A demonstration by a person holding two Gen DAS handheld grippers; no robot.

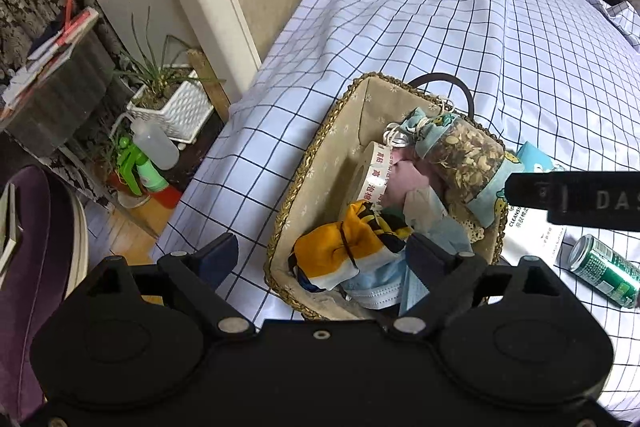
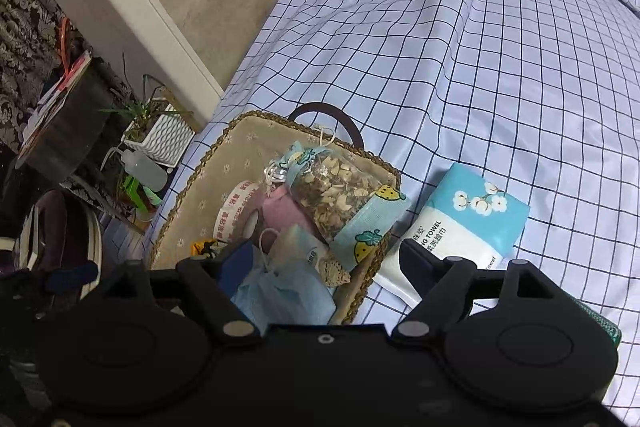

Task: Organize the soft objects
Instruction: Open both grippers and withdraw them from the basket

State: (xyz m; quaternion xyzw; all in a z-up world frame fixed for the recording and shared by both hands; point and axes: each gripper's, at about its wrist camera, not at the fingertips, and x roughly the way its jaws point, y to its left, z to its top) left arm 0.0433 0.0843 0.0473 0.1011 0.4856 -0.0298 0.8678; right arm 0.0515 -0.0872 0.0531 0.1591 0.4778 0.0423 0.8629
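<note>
On the checked bedsheet [image 1: 440,27], the woven basket [image 1: 320,147] already held most soft things: the yellow cloth [image 1: 340,247], blue face masks [image 1: 376,287], a pink cloth [image 1: 404,175] and the herb sachet [image 1: 460,155]. Both my left gripper [image 1: 320,255] and right gripper [image 2: 324,263] stood apart, gripping nothing. Right of the basket, the towel pack [image 2: 472,219] still lay outside; I judged it remained.

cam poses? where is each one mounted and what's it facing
Left wrist: on the left tongs, angled down at the woven basket; its own open fingers show, plus the right tongs' tip.
Right wrist: on the right tongs, angled down over the basket's right edge and towel pack; own fingers only.
Shared: basket, herb sachet, checked sheet.
</note>
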